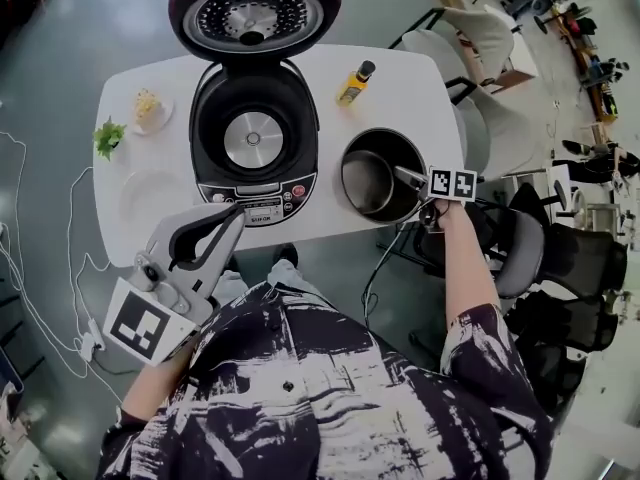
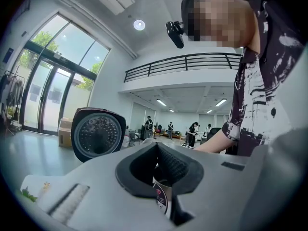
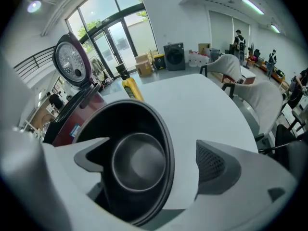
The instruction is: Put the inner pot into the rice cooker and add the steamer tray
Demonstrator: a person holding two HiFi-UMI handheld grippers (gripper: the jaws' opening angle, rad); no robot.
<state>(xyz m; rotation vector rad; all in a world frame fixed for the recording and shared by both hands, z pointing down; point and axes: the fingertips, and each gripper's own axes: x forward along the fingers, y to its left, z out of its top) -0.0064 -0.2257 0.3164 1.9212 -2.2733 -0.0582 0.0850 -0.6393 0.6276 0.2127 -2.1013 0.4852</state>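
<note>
The rice cooker [image 1: 213, 138] stands open mid-table, its lid [image 1: 253, 10] tilted back and its well showing the metal heating plate. The dark inner pot [image 1: 378, 173] sits on the white table [image 1: 410, 98] to the cooker's right, near the front edge. My right gripper [image 1: 405, 180] is open and straddles the pot's rim [image 3: 166, 143]: one jaw is inside the pot, the other outside above the table. My left gripper [image 1: 232, 216] is shut on nothing and held just off the front edge, before the cooker's control panel [image 1: 262, 204]. I cannot pick out a steamer tray with certainty.
A yellow bottle [image 1: 354, 83] stands behind the pot. On the table's left are a small dish of food [image 1: 148, 106], a green sprig [image 1: 108, 136] and a pale round plate [image 1: 150, 193]. Chairs [image 1: 470, 43] stand to the right, and cables [image 1: 40, 308] lie on the floor at left.
</note>
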